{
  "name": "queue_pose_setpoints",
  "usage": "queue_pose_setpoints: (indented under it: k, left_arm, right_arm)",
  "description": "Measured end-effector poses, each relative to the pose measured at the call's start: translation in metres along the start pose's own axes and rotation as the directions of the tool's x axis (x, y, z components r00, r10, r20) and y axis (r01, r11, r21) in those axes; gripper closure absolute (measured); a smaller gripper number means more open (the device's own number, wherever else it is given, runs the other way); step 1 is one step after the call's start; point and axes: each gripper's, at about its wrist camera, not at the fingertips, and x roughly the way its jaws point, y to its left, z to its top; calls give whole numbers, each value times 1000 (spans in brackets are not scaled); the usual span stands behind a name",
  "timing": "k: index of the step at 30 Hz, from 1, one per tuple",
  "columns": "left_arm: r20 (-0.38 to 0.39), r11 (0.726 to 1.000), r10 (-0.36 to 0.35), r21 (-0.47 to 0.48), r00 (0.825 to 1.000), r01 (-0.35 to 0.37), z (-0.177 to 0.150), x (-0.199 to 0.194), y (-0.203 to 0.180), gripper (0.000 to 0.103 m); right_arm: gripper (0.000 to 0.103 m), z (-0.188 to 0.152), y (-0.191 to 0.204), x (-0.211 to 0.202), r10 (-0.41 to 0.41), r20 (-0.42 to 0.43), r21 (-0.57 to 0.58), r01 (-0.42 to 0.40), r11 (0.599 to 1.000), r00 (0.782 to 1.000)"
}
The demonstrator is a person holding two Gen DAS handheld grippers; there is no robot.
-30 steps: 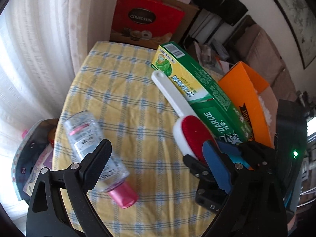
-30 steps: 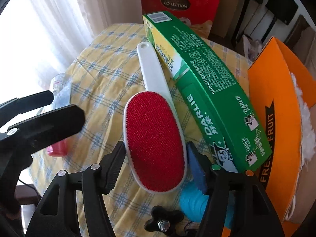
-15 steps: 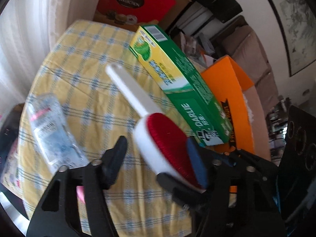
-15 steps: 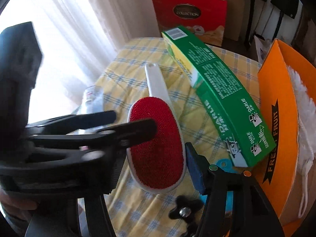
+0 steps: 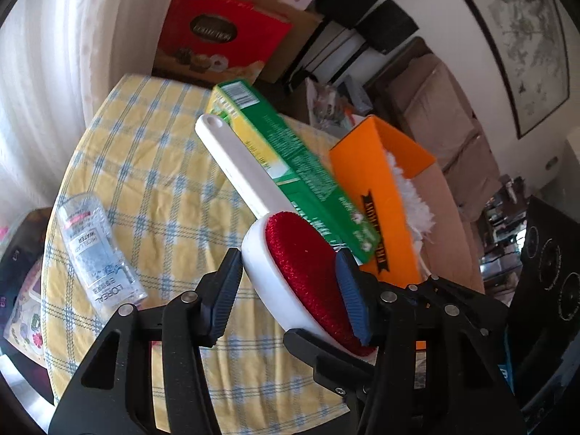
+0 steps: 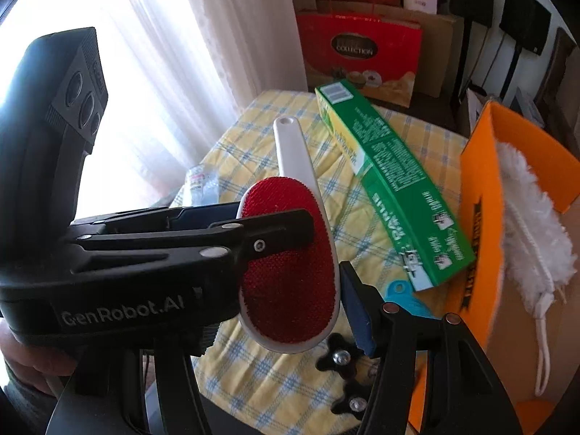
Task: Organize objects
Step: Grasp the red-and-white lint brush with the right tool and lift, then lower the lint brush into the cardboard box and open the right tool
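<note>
Both grippers, your left gripper [image 5: 290,282] and right gripper [image 6: 275,279], clamp the lint brush [image 5: 308,272] by its red head, lifted clear of the checked tablecloth [image 5: 145,181]. Its white handle points toward twelve o'clock, close beside the green box [image 5: 290,156] at one o'clock. Beyond, at three o'clock, stands the orange box [image 5: 377,188]. Pull unevenly and the smooth head could twist free, or the handle could knock the green box.

The lint brush [image 5: 286,250] pairs smooth white plastic with fuzzy red cloth; the checked tablecloth [image 5: 145,166] is matt woven fabric; the toothpaste box [image 5: 290,152] is glossy card.
</note>
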Motion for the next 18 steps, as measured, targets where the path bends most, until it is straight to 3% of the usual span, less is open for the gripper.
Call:
queue_pose_setpoints:
  k: [8, 18]
  left_arm:
    - [15, 997, -25, 74, 1000, 24, 6, -3, -50, 53]
    - [-35, 986, -79, 141, 996, 83, 2, 21, -112, 53]
  right_arm:
    - [43, -5, -17, -40, -28, 39, -11, 29, 1000, 999]
    - [43, -24, -58, -78, -91, 43, 10, 91, 996, 995]
